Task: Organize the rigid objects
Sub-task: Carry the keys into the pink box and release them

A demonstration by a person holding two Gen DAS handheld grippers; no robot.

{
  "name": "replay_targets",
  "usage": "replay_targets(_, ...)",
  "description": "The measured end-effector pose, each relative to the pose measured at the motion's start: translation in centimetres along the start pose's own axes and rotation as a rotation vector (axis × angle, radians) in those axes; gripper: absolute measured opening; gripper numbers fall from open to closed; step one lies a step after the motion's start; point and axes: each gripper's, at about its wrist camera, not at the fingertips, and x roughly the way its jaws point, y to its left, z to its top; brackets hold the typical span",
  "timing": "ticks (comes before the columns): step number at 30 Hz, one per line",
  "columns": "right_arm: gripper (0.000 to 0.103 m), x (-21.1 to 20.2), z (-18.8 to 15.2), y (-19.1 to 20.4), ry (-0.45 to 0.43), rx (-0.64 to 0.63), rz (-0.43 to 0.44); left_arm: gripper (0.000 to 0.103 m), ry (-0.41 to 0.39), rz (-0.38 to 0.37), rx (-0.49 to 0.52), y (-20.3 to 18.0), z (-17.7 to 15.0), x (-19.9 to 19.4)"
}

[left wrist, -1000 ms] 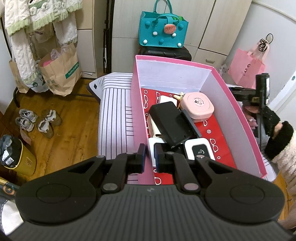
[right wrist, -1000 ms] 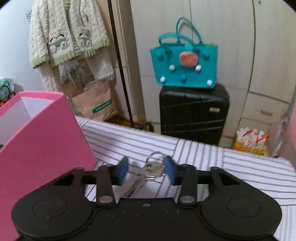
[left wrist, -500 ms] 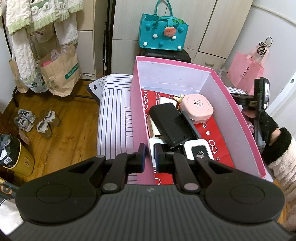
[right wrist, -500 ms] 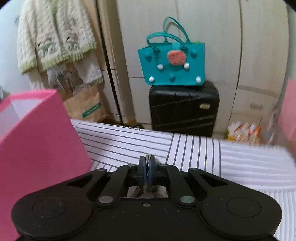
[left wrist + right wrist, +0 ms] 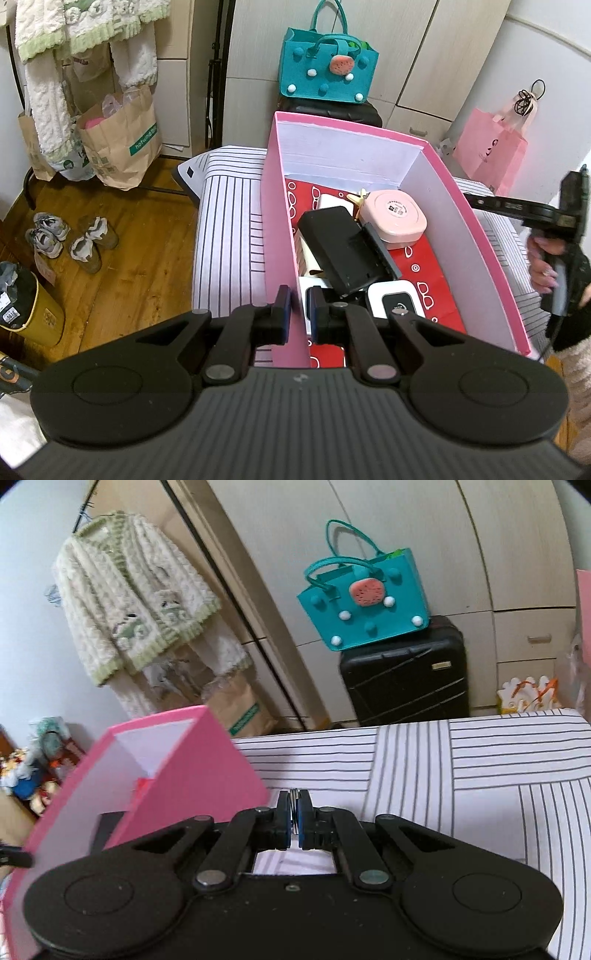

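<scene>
A pink box (image 5: 275,206) with a red patterned floor stands on the striped table. It holds a black case (image 5: 341,247), a round pink case (image 5: 397,216) and a white device (image 5: 395,301). My left gripper (image 5: 300,308) is shut on the box's near left wall. My right gripper (image 5: 294,818) is shut on the keys (image 5: 294,797), whose ring shows between the pads, lifted above the striped cloth to the right of the box (image 5: 166,775). The right gripper also shows in the left wrist view (image 5: 569,210).
A teal bag (image 5: 365,602) sits on a black suitcase (image 5: 404,675) behind the table. A striped cloth (image 5: 480,775) covers the table. Paper bags (image 5: 122,136), shoes (image 5: 70,240) and a yellow bin (image 5: 29,310) stand on the wooden floor at left. A pink bag (image 5: 495,147) hangs at right.
My right gripper closed on the keys and lifted them off the cloth, tilting and rising toward the box. My left gripper kept its grip on the box wall.
</scene>
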Motion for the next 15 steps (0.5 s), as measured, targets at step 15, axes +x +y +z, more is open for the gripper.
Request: replay_targets(15, 0.006, -5.7, 4.1, 11.4, 0.054, -0.123, 0.281, 0.008, -0.017, 0.015, -0.019, -0.4, -0.3, 0.0)
